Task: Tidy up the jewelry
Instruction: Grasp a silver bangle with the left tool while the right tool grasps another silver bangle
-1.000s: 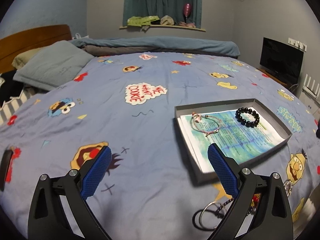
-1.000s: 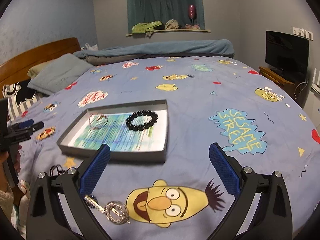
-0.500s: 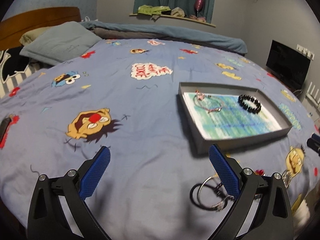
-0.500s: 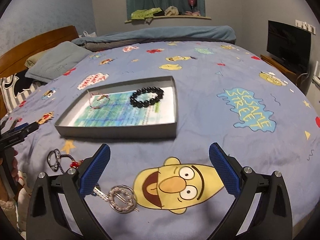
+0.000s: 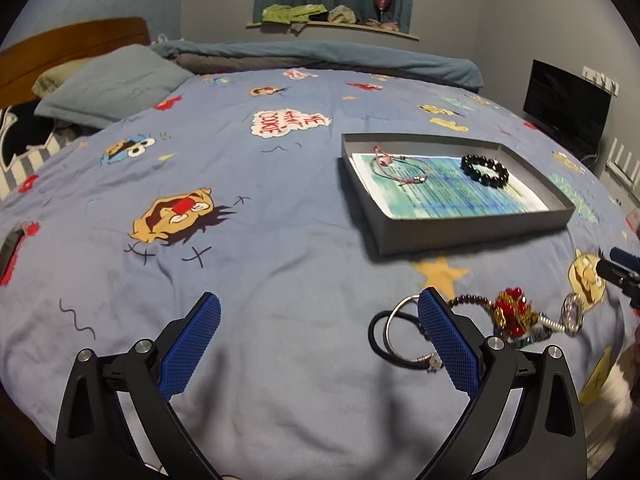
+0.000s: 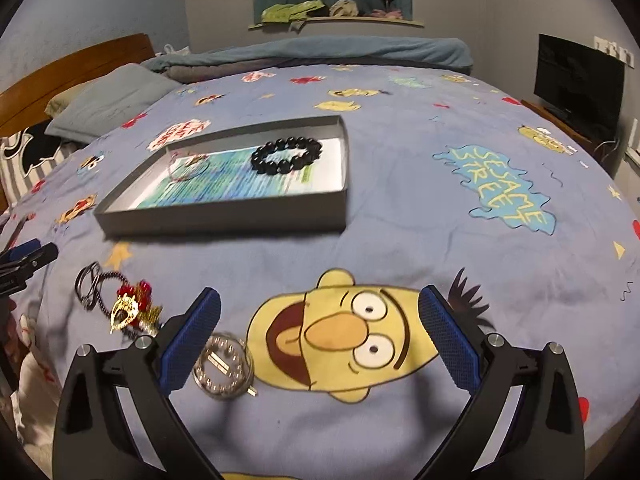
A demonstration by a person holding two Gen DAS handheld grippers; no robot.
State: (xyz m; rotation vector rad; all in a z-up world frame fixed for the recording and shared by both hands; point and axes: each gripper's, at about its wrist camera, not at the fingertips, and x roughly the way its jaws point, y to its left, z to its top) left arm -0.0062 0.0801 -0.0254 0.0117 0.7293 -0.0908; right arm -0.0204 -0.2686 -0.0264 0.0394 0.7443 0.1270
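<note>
A grey tray (image 5: 472, 228) (image 6: 224, 222) lies on the bed and holds a black bead bracelet (image 5: 485, 171) (image 6: 286, 155) and a thin pink cord bracelet (image 5: 394, 166) (image 6: 188, 164). Loose jewelry lies on the sheet in front of it: a silver ring bangle with a black band (image 5: 394, 338) (image 6: 89, 286), a red and gold bead ornament (image 5: 512, 314) (image 6: 132, 306) and a rhinestone bangle (image 5: 573, 314) (image 6: 224, 366). My left gripper (image 5: 318, 338) is open and empty, just left of the ring bangle. My right gripper (image 6: 320, 330) is open and empty, right of the rhinestone bangle.
The bed has a blue cartoon-print sheet (image 5: 240, 240). A grey pillow (image 5: 112, 84) and wooden headboard (image 5: 72, 46) are at the far left. A folded blue blanket (image 5: 320, 56) lies at the far side. A black TV (image 5: 566, 106) stands at the right.
Both grippers have drawn back and lower toward the bed's near edge. The loose jewelry pile has come more fully into both views. Both stay open.
</note>
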